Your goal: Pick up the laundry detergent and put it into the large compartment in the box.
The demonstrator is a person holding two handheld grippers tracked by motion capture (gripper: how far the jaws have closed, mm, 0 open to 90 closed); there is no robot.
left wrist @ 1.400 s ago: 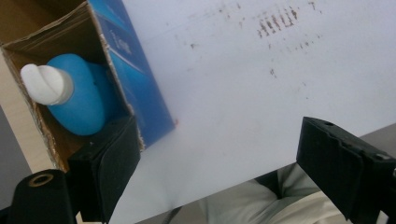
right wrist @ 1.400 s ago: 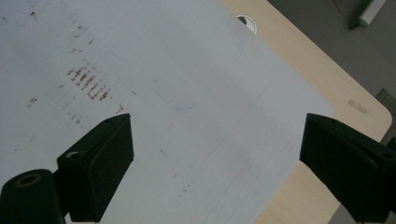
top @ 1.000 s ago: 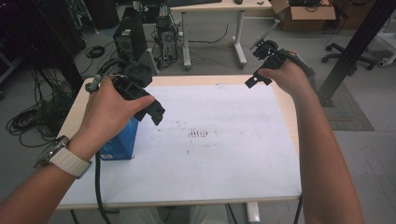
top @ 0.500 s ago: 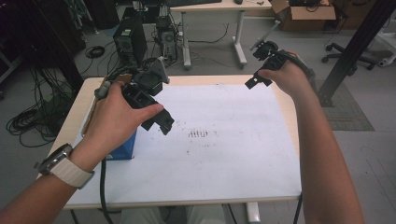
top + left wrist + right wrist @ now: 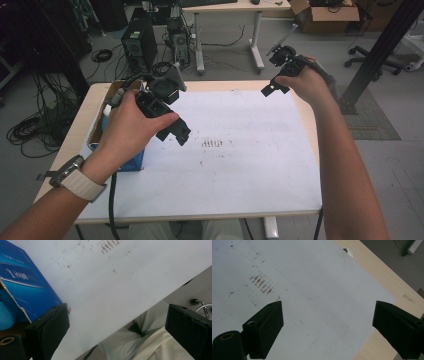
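My left gripper [image 5: 176, 132] is held above the left part of the white sheet [image 5: 250, 150], just right of an open blue carton [image 5: 131, 161]. In the left gripper view its jaws stand wide apart, so the left gripper [image 5: 117, 322] is open and empty, with the blue carton [image 5: 27, 290] at its left and the sheet [image 5: 120, 285] below. My right gripper [image 5: 272, 89] hovers over the table's far right corner. In the right gripper view the right gripper [image 5: 332, 322] is open and empty above the sheet [image 5: 307, 290].
Brown smudges [image 5: 212, 144] mark the sheet's middle. The wooden table [image 5: 310, 125] has a cable hole [image 5: 347, 250] near its far edge. Behind it are computer towers [image 5: 137, 45], floor cables [image 5: 35, 130] and a second desk [image 5: 235, 5]. A black post [image 5: 380, 50] stands at the right.
My left gripper has risen off the blue carton and moved right and forward over the sheet, tilting as it went. The right gripper has stayed put.
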